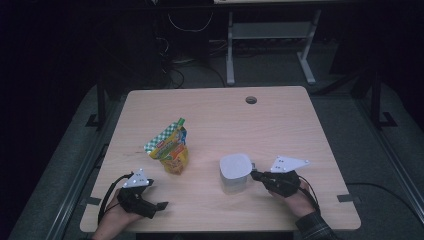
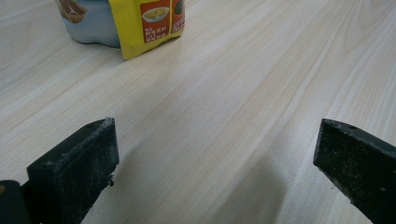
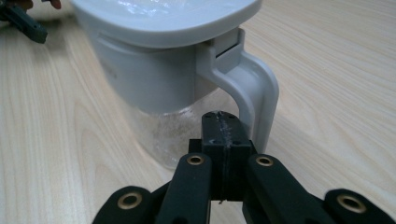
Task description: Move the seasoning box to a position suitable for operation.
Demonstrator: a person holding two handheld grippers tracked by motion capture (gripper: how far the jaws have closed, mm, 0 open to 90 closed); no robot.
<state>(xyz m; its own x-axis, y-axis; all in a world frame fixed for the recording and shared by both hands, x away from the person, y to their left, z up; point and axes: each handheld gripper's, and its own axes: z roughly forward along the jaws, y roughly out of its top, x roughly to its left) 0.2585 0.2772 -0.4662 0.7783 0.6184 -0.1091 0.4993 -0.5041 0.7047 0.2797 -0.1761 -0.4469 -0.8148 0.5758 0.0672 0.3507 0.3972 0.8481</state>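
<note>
Two grippers: my right gripper, jaws pressed together empty, poked through the white-lidded clear plastic pitcher's handle to hook it; my left gripper rested wide open, holding nothing.

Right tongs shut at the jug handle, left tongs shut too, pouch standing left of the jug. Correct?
Not quite: the left tongs are open, jaws wide apart over bare table in the left gripper view. The right tongs are shut at the jug handle, and the pouch stands left of it.
</note>
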